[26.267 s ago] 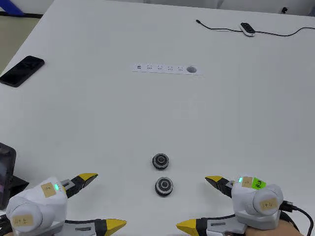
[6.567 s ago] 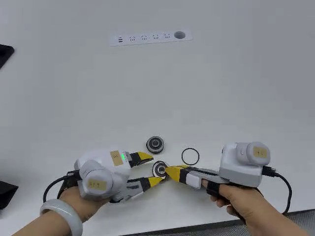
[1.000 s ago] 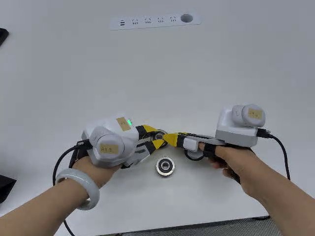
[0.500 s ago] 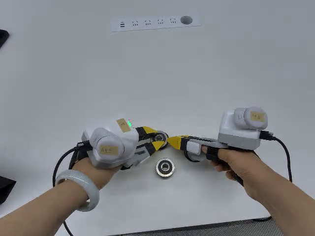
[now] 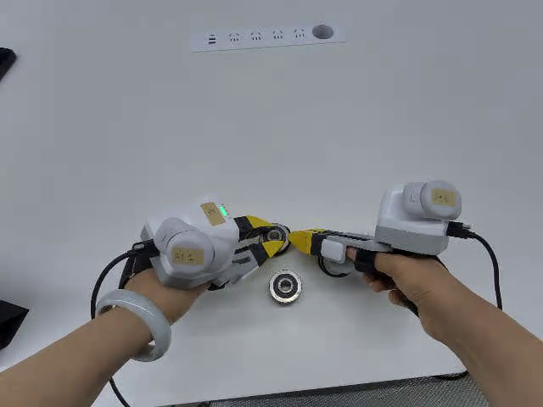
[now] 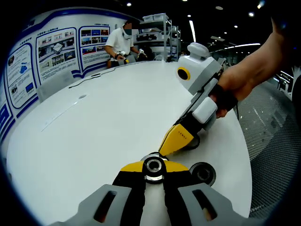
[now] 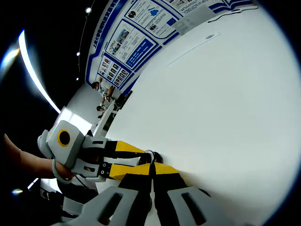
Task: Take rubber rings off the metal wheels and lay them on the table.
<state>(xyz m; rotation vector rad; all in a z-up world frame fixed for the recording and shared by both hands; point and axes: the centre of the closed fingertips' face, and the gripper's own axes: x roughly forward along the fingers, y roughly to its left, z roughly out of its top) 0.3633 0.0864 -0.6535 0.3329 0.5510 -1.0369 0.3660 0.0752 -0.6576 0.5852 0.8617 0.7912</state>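
A metal wheel (image 5: 277, 231) is held above the white table, with my left gripper (image 5: 268, 236) shut on it. In the left gripper view the wheel (image 6: 154, 166) sits between the yellow jaws. My right gripper (image 5: 295, 241) is shut, its tips against the right side of that wheel's rim; whether they pinch the rubber ring I cannot tell. A second wheel (image 5: 285, 287) lies flat on the table just below both grippers. A loose black rubber ring (image 5: 333, 270) lies on the table, partly hidden under the right gripper.
A white power strip (image 5: 267, 36) lies at the far side of the table (image 5: 382, 127). A black cable (image 5: 489, 264) trails from the right gripper near the front edge. A dark object (image 5: 8, 320) sits at the lower left. A person (image 6: 120, 41) stands beyond the table.
The right gripper's tips drew slightly away from the held wheel and came back against its rim. The left gripper has kept the wheel in place.
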